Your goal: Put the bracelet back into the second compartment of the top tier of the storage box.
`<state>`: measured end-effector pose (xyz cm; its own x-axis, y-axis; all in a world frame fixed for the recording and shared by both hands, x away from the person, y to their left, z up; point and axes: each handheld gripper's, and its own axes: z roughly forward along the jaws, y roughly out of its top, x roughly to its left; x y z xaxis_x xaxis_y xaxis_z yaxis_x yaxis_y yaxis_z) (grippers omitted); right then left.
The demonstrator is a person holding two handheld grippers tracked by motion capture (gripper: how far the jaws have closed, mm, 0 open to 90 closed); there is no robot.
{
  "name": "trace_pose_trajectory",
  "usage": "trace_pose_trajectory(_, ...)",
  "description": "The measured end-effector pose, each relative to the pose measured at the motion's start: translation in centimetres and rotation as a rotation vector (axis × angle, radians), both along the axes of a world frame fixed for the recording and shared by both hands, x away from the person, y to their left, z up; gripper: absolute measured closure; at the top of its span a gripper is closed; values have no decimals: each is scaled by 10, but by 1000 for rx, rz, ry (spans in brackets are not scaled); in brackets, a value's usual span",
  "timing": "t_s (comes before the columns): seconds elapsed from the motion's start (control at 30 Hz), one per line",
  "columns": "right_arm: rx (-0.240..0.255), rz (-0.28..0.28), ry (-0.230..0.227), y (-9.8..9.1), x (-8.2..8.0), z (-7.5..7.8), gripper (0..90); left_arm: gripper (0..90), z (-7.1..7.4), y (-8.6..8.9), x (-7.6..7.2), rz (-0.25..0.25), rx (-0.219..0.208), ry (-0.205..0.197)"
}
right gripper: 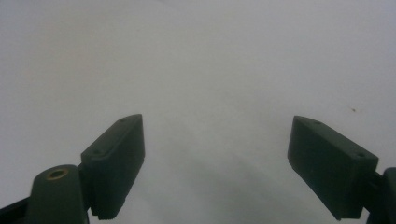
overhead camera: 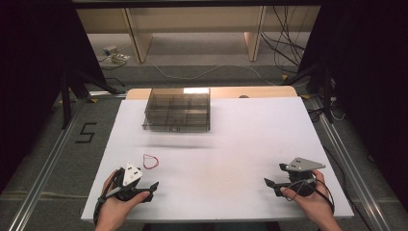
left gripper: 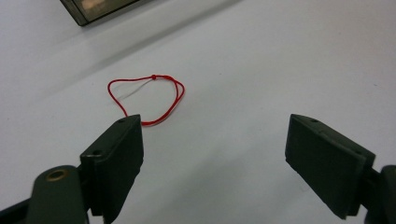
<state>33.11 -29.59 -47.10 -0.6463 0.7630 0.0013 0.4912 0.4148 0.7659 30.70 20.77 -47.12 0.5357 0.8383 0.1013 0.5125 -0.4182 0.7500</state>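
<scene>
A thin red string loop (overhead camera: 150,161) lies flat on the white table (overhead camera: 216,144), a little ahead of my left gripper (overhead camera: 150,188). In the left gripper view the red string loop (left gripper: 145,99) has a small knot at its far side and its near end lies just past the left jaw tip; my left gripper (left gripper: 215,154) stands open with nothing between its jaws. My right gripper (overhead camera: 275,179) rests open at the table's front right, held by a hand. In the right gripper view my right gripper (right gripper: 217,154) is open over bare white table.
A clear plastic compartment box (overhead camera: 178,109) stands at the back of the table, left of centre; its corner (left gripper: 93,8) shows at the top of the left gripper view. Cables and wooden shelf legs lie on the floor beyond the table.
</scene>
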Motion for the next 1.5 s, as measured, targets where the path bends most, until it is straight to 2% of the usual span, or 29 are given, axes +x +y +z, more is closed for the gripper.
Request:
trace_pose_trajectory(0.1, -4, 3, 4, 1, 0, -1, 198, 210, -1, -1, 2, -1, 6, 2)
trace_pose_trajectory(0.2, -2, 5, -3, 2, 0, -1, 198, 225, -1, -1, 3, 9, -9, 15)
trace_pose_trajectory(0.27, -3, 4, -3, 3, 0, -1, 198, 243, -1, -2, 4, 16, 4, 9)
trace_pose_trajectory(0.4, -5, 8, -4, 5, 0, -1, 198, 290, 2, -1, 11, 50, 5, 7)
trace_pose_trajectory(0.43, -3, 5, -3, 5, -1, -1, 198, 310, 3, 3, 17, 83, 5, 10)
trace_pose_trajectory(0.5, -2, 6, -4, 6, -1, -1, 198, 347, 3, 7, 24, 116, -2, 14)
trace_pose_trajectory(0.63, -8, 11, -2, 7, 0, -2, 198, 407, 1, 13, 37, 159, -8, 32)
trace_pose_trajectory(0.8, -9, 13, -6, 7, 0, -2, 198, 475, -2, 10, 45, 118, 9, 38)
trace_pose_trajectory(0.83, -9, 12, -4, 7, 0, -2, 197, 506, -4, 9, 49, 98, 20, 54)
trace_pose_trajectory(0.93, -11, 14, -2, 7, 0, -2, 197, 540, -7, 11, 55, 89, 20, 77)
trace_pose_trajectory(1.2, -9, 13, -2, 8, 0, -2, 196, 554, -11, 3, 63, 22, 53, 84)
trace_pose_trajectory(1.33, -12, 15, -1, 9, -1, -2, 196, 579, -15, 3, 65, -6, 86, 92)
trace_pose_trajectory(1.43, -12, 15, 0, 8, -1, -2, 195, 582, -17, 5, 67, -13, 83, 108)
trace_pose_trajectory(1.47, -12, 14, 1, 8, 0, -2, 194, 580, -17, 7, 68, -12, 69, 114)
trace_pose_trajectory(1.5, -13, 14, 2, 8, 0, -2, 194, 582, -18, 10, 70, -18, 36, 128)
